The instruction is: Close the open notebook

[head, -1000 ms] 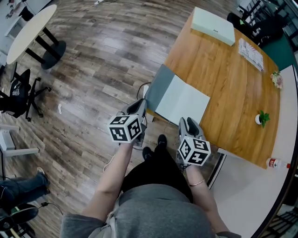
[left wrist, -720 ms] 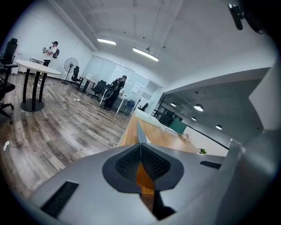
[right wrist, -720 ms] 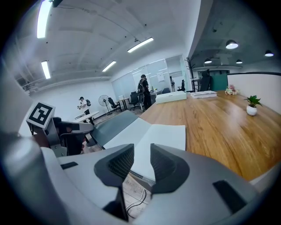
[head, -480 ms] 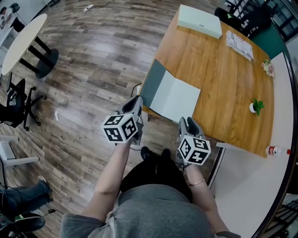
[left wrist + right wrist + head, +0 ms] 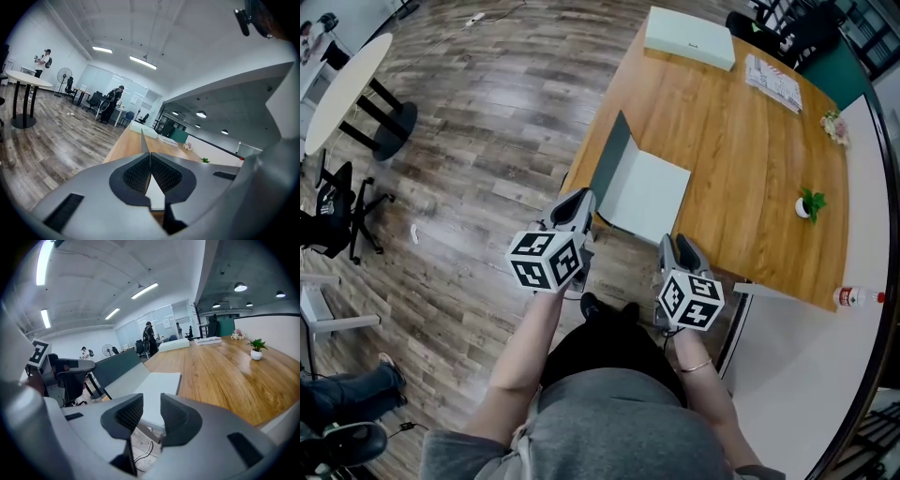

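Nearest, the right gripper (image 5: pixel 679 246) hung empty, fingers apart. At its 10 o'clock, the left gripper (image 5: pixel 579 201) had its fingers pinched on the notebook (image 5: pixel 654 192) cover (image 5: pixel 612 157), raised about upright at the table (image 5: pixel 750 141) edge. Judged roughly halfway: folding it down remained.

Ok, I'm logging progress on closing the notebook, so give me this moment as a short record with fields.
notebook: lies open at the near corner of the wooden table
cover: left one raised steeply off the table
left gripper: shut on the cover's near edge
right gripper: open, nothing between its jaws, pointing at the notebook
closing: under way, not done
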The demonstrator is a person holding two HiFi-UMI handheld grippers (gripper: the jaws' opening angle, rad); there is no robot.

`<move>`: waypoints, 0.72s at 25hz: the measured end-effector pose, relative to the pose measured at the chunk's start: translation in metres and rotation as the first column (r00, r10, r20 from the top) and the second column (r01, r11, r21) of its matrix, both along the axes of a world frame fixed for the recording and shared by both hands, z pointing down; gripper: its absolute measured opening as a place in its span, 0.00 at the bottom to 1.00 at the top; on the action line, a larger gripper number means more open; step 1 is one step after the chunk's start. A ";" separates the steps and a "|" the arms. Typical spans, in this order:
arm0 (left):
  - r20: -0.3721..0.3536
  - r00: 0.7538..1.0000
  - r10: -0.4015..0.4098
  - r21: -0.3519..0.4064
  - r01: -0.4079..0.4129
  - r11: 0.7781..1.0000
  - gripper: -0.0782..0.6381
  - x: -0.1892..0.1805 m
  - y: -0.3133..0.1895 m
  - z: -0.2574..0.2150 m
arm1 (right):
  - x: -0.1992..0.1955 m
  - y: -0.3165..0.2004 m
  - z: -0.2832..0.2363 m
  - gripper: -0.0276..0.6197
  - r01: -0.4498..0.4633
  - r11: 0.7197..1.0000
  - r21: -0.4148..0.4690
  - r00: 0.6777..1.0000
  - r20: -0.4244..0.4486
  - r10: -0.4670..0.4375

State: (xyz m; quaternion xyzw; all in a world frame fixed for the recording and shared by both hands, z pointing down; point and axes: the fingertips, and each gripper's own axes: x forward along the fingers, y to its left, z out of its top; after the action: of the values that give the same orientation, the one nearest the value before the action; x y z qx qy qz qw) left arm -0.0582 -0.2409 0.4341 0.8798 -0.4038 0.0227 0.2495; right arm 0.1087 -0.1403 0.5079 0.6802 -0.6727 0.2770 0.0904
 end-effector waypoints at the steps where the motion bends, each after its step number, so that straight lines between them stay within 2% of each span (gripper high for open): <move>1: 0.001 1.000 0.008 0.006 -0.008 1.000 0.15 0.005 0.003 -0.002 | 0.002 0.002 0.000 0.23 -0.001 1.000 0.001 1.000 0.000 0.001; 10: 0.014 0.996 0.089 0.021 -0.089 0.996 0.15 0.045 0.027 -0.006 | 0.020 0.017 -0.002 0.22 -0.021 1.000 0.009 1.000 0.012 0.021; 18: 0.062 0.984 0.165 0.008 -0.166 0.986 0.15 0.086 0.050 0.005 | 0.038 0.033 -0.002 0.22 -0.043 0.999 0.010 0.999 0.017 0.043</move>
State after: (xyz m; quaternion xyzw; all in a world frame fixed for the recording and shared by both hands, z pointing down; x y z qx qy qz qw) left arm 0.0283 -0.1906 0.4395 0.9109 -0.3371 0.0674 0.2284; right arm 0.1466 -0.1074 0.5059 0.6925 -0.6602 0.2810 0.0755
